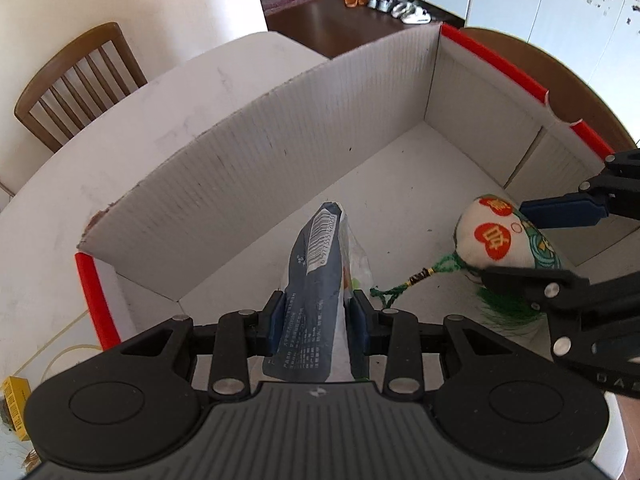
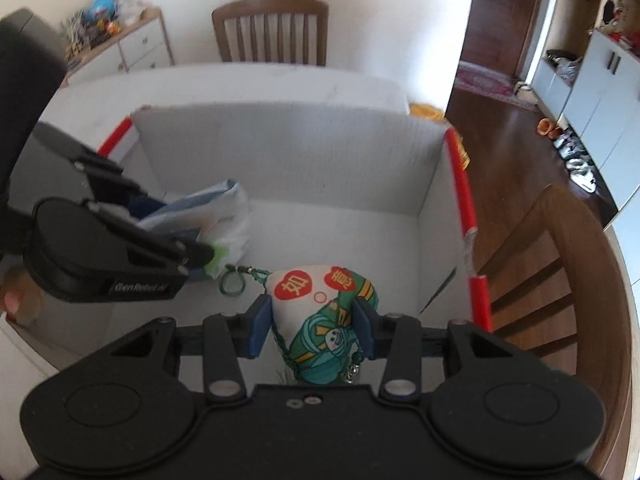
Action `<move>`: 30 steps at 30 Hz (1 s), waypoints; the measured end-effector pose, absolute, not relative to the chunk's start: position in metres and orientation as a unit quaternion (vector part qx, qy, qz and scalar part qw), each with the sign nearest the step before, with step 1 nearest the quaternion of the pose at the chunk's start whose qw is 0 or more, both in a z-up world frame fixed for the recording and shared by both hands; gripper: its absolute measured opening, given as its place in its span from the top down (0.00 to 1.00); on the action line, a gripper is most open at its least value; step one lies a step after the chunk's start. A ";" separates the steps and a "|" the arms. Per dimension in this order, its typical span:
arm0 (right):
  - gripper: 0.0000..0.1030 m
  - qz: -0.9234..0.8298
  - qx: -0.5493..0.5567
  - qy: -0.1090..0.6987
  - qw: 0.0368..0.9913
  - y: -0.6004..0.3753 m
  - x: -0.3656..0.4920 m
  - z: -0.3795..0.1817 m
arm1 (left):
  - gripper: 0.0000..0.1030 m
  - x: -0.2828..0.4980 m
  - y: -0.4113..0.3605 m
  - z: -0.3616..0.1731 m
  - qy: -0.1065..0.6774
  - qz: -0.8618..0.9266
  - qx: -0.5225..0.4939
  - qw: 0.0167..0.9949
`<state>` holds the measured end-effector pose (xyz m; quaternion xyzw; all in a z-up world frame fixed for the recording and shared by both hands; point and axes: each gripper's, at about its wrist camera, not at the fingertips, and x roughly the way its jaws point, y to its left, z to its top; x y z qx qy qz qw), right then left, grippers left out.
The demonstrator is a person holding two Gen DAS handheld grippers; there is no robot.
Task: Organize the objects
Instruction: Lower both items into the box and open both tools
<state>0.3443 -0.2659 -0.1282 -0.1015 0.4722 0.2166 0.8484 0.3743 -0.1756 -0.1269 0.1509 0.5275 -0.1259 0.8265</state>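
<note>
My left gripper [image 1: 318,316] is shut on a blue-grey plastic packet [image 1: 316,276] with a barcode, held inside a white cardboard box [image 1: 280,136] with red edge strips. In the right wrist view the same packet [image 2: 224,216] shows beside the left gripper [image 2: 200,252]. My right gripper [image 2: 312,326] is shut on a stuffed cloth sachet [image 2: 316,304], white with red hearts and a green figure. Its green cord and tassel hang toward the box floor. In the left wrist view the sachet [image 1: 508,240] sits between the right gripper's [image 1: 520,240] pads, low in the box.
The box stands on a white table [image 1: 120,152]. Wooden chairs [image 1: 76,80] [image 2: 272,32] stand at the table, another chair [image 2: 552,272] right of the box. A yellow carton [image 1: 16,404] lies at the table's left. A fingertip [image 2: 14,300] shows behind the left gripper.
</note>
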 end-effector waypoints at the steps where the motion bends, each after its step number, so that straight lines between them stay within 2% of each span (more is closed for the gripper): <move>1: 0.59 0.217 -0.107 0.479 0.844 -0.264 0.346 -0.131 | 0.66 0.375 -0.176 -0.129 0.532 -0.128 0.151 0.823; 7: 0.59 0.220 -0.114 0.519 0.818 -0.254 0.356 -0.142 | 0.64 0.382 -0.178 -0.137 0.552 -0.134 0.157 0.808; 15: 0.57 0.215 -0.123 0.530 0.811 -0.247 0.360 -0.144 | 0.60 0.385 -0.179 -0.140 0.560 -0.137 0.152 0.803; 18: 0.55 0.215 -0.122 0.529 0.812 -0.247 0.360 -0.145 | 0.56 0.384 -0.178 -0.140 0.557 -0.135 0.154 0.805; 23: 0.54 0.213 -0.121 0.529 0.813 -0.251 0.358 -0.143 | 0.38 0.385 -0.176 -0.136 0.550 -0.129 0.148 0.812; 27: 0.52 0.215 -0.116 0.524 0.816 -0.254 0.355 -0.138 | 0.35 0.383 -0.173 -0.131 0.543 -0.127 0.140 0.818; 30: 0.45 0.216 -0.109 0.518 0.820 -0.257 0.352 -0.132 | 0.35 0.381 -0.169 -0.125 0.538 -0.127 0.129 0.823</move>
